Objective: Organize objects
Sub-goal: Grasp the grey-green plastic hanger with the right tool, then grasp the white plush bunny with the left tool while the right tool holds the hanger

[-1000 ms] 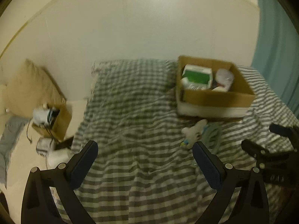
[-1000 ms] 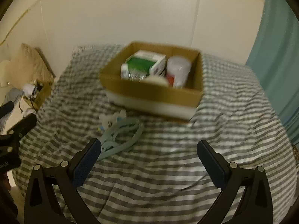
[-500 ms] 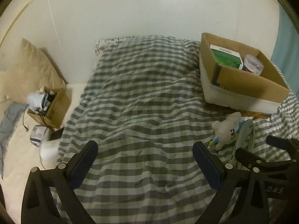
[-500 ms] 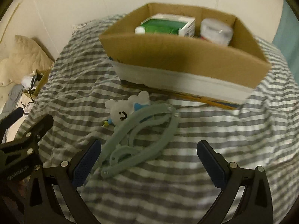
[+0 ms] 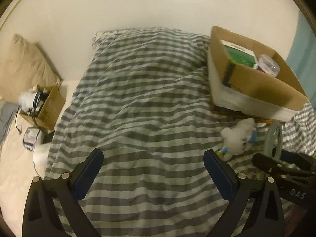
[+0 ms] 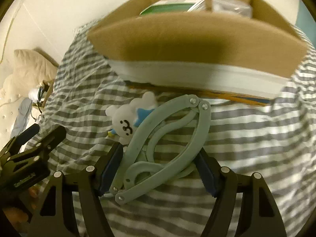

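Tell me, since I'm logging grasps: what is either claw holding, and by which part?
Right claw: its jaws have just been closing around the folded hanger, across its wide lower end. Left claw: open, holding nothing.

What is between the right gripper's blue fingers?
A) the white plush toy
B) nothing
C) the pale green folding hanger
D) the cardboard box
C: in the right wrist view the right gripper has its blue pads on both sides of the pale green folding hanger.
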